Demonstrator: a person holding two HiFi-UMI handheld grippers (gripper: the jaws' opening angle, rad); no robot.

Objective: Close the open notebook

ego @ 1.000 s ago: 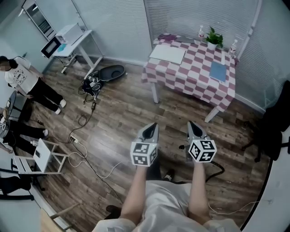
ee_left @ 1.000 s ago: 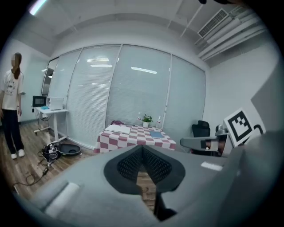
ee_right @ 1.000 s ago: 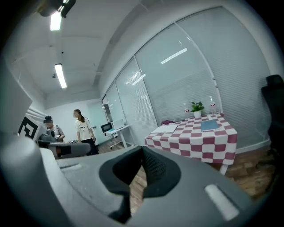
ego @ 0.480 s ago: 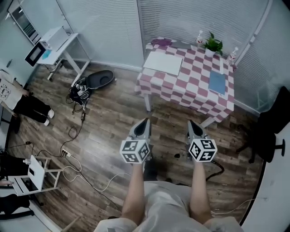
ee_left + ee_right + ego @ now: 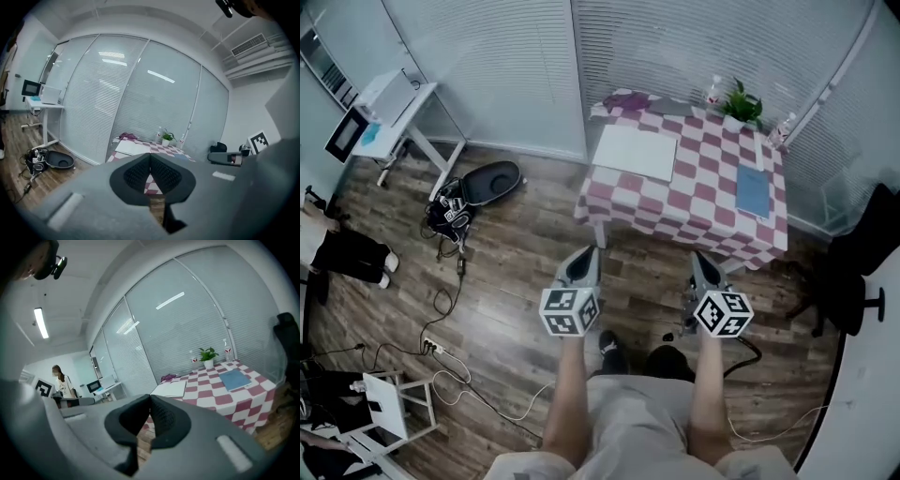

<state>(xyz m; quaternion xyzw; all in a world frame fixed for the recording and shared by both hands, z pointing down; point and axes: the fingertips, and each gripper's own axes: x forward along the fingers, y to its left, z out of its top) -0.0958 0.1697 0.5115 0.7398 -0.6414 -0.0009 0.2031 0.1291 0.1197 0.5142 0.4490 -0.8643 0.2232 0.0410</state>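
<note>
In the head view, the square table [image 5: 694, 211] under its pink-and-white checked cloth now sits closer to the two grippers than it did a second ago, and the people who stood far to the table's left have almost slid out of frame. The person is walking up to the table, so I judge this to be the approach, with the closing itself not yet begun. The task's thing, the large white open notebook [image 5: 635, 152], lies flat with its pages spread on the table's left half, near the far edge. A thin blue closed book [image 5: 753, 190] lies on the table's right half, and a small green potted plant [image 5: 741, 103] stands at the table's far edge. The left gripper [image 5: 584, 257] and the right gripper [image 5: 701, 262] are held side by side just short of the table's near edge, well apart from the notebook. The left gripper view shows what the head view cannot: that gripper's dark ribbed pads meet at the tip with nothing between them. The notebook shows just above and to the left of the tip, on the table's near corner. The right gripper view shows its jaws likewise pressed together and empty. It also gives a low, level look across the tabletop, where the notebook's pages lie almost flat, and shows a person in a white top [image 5: 60, 380] standing well to the table's left.
</note>
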